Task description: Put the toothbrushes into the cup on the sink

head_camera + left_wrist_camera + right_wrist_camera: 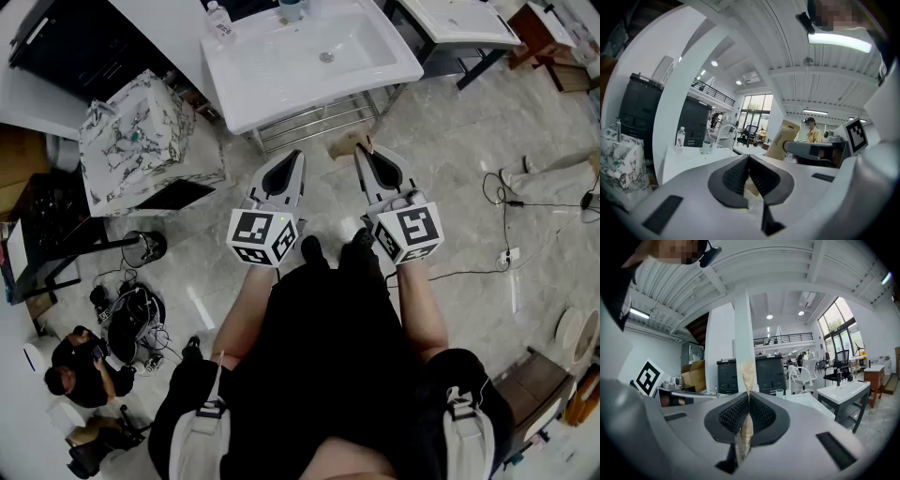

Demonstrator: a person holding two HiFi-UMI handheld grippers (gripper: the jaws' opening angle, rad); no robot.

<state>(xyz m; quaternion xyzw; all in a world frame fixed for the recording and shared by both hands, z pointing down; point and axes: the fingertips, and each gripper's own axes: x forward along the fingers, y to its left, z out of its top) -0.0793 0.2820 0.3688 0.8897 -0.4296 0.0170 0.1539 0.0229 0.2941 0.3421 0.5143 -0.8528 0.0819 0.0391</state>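
The white sink (281, 80) stands ahead of me, with a small cup (292, 7) at its back rim. That cup (707, 146) shows on the sink top in the left gripper view, and the cup (779, 393) also shows in the right gripper view. My left gripper (292, 156) is held level in front of the sink, jaws shut with nothing seen between the pads. My right gripper (362, 150) is shut on a thin tan strip (746, 376) that sticks out past its tips. I cannot tell whether the strip is a toothbrush.
A water bottle (219, 21) stands at the sink's back left corner. A marble-patterned box (141, 141) sits left of the sink. A second sink (464, 19) stands to the right, and cables (502, 202) cross the floor. People (80, 370) crouch at lower left.
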